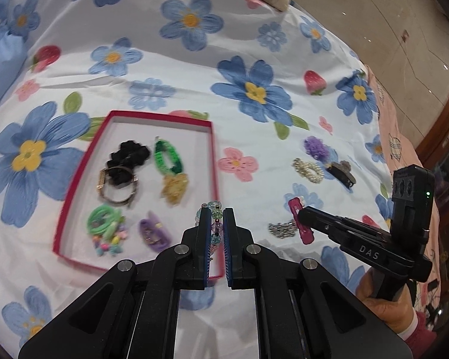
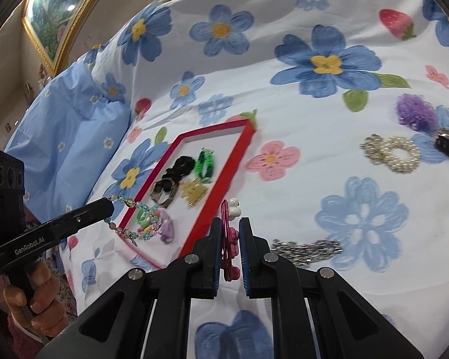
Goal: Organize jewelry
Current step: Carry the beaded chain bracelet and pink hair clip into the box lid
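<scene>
So both grippers had something clamped at this point. The left gripper [image 1: 216,214] was closed tight on a beaded bracelet [image 1: 215,224] with clear, green and purple beads, pinched right between its fingers. In the right wrist view the bracelet's loop dangled off the gripper tip over the near corner of the red box [image 1: 214,155]. The right gripper [image 2: 229,224] was squeezed shut on a pink hair clip [image 2: 228,239], standing on edge between its fingers, with a little white bit poking out past the tips.

The red box sat on the floral bedspread [image 1: 170,68], to the left of the right gripper. Inside it lay a black scrunchie [image 1: 130,154], a green braided band [image 1: 167,157], a gold flower piece [image 1: 174,188], a bangle [image 1: 118,190], some green hair ties with pastel beads [image 1: 104,227] and a purple piece [image 1: 154,233].

Loose on the bedspread, well to the right of the box: a pearl scrunchie [image 2: 399,154], a purple fuzzy scrunchie [image 2: 416,115], a dark claw clip [image 1: 341,172] and a silver chain [image 2: 306,249] just beside the right gripper.
</scene>
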Motion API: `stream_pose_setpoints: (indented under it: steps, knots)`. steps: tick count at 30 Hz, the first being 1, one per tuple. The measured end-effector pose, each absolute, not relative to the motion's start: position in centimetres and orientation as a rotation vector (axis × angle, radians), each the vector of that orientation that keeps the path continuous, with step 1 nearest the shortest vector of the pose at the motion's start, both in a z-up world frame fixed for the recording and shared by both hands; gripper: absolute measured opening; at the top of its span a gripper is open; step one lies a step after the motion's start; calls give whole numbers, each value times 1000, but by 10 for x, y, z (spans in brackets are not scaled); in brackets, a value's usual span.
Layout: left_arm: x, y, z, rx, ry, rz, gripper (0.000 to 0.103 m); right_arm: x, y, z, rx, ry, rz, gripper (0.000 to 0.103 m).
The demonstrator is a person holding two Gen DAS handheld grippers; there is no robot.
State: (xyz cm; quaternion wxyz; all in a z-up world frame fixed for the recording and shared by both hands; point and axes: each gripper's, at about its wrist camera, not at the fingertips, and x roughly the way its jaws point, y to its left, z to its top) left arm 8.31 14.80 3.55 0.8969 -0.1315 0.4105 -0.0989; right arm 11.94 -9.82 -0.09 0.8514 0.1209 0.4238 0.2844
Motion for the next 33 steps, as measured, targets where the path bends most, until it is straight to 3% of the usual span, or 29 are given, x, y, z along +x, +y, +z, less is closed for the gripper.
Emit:
stream_pose_setpoints:
  steps: [33]
  knots:
    - [96, 249, -41, -419, 955, -49, 6, 133, 44, -47, 113, 1044, 774, 11]
